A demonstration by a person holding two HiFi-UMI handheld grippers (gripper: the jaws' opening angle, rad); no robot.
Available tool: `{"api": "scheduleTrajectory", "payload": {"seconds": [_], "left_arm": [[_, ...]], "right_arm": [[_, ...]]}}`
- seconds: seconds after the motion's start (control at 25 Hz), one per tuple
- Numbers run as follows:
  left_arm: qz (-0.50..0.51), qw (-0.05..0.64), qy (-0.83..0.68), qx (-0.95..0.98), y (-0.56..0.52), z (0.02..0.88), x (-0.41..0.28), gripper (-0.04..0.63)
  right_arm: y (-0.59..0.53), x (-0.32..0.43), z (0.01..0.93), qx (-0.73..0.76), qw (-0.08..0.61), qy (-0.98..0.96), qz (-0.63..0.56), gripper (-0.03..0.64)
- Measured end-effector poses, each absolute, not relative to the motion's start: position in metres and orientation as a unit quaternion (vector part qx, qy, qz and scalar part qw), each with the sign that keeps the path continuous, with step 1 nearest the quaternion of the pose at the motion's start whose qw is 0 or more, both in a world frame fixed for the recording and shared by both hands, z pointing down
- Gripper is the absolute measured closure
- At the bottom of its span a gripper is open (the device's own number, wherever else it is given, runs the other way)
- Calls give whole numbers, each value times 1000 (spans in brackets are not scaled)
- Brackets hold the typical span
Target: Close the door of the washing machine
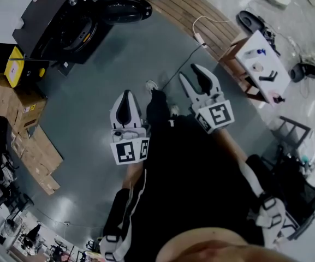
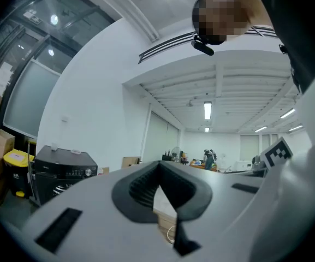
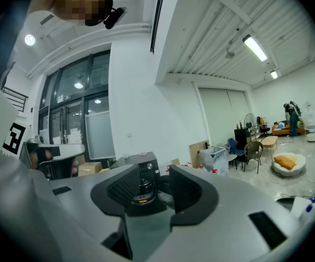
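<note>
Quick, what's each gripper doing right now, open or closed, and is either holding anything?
Left gripper: closed, jaws meeting at the tips, holding nothing.
Right gripper: open, jaws apart, holding nothing.

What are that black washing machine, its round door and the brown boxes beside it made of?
The washing machine looks like black painted metal or plastic, smooth with a faint sheen. Its open door seems to be glossy dark plastic, perhaps around glass; highlights run along its rim. The boxes are matte brown cardboard; folded edges and a stuck-on label show.
</note>
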State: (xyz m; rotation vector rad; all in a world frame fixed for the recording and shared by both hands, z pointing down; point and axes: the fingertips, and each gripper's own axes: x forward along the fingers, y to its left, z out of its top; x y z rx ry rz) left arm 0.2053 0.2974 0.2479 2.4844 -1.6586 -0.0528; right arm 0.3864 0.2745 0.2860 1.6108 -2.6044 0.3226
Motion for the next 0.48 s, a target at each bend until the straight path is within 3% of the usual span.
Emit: {"api": "scheduleTrajectory", "payload": {"seconds": [0.48], "left_arm": [[-28, 70, -529, 845, 148, 243, 170, 589]], "right_arm": [[125, 348, 281, 522, 46, -846, 93, 455]]}}
